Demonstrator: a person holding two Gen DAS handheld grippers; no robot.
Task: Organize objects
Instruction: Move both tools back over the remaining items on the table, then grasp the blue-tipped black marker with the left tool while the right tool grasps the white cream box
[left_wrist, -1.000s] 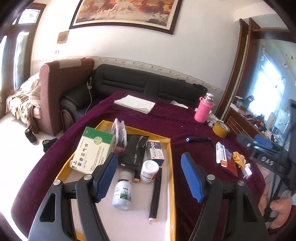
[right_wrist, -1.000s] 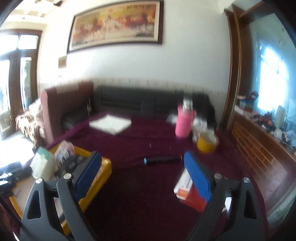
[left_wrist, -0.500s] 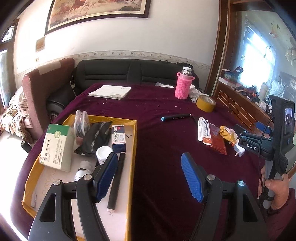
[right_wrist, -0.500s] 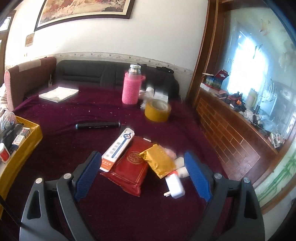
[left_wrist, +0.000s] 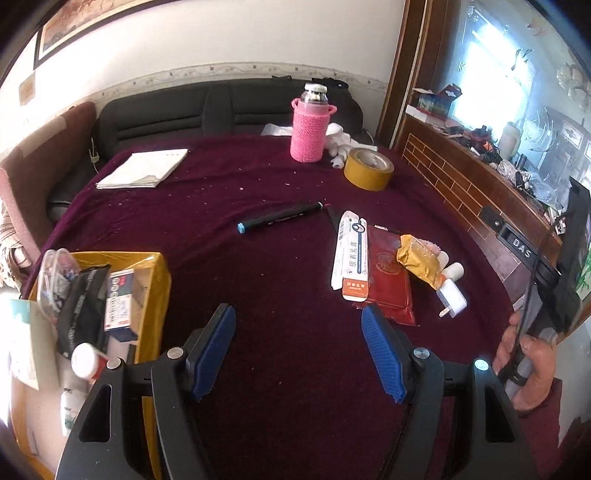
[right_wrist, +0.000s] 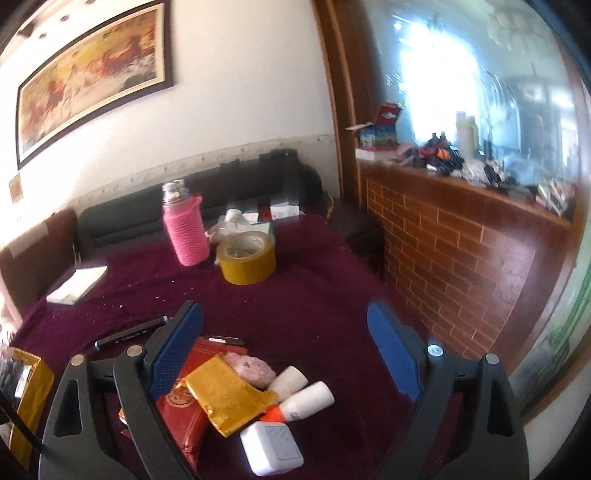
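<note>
My left gripper (left_wrist: 298, 354) is open and empty above bare maroon cloth, right of the yellow tray (left_wrist: 157, 291) that holds boxes, pouches and bottles. My right gripper (right_wrist: 286, 354) is open and empty, low over a cluster: red packet (right_wrist: 184, 413), gold packet (right_wrist: 225, 395), white bottle (right_wrist: 306, 400), white plug adapter (right_wrist: 271, 448). The cluster shows in the left wrist view with a long white box (left_wrist: 351, 254), red packet (left_wrist: 389, 280) and gold packet (left_wrist: 417, 258). A black marker (left_wrist: 279, 218) lies at mid table.
A pink-sleeved bottle (left_wrist: 309, 125), a yellow tape roll (left_wrist: 368, 168) and a white notepad (left_wrist: 144, 173) stand at the far side. A brick-faced counter (right_wrist: 461, 258) runs along the right. A sofa (left_wrist: 221, 114) lies behind the table.
Both grippers have swung right: the left from over the tray to the table's middle, the right onto the packet cluster, now closer and lower. Both stayed open.
</note>
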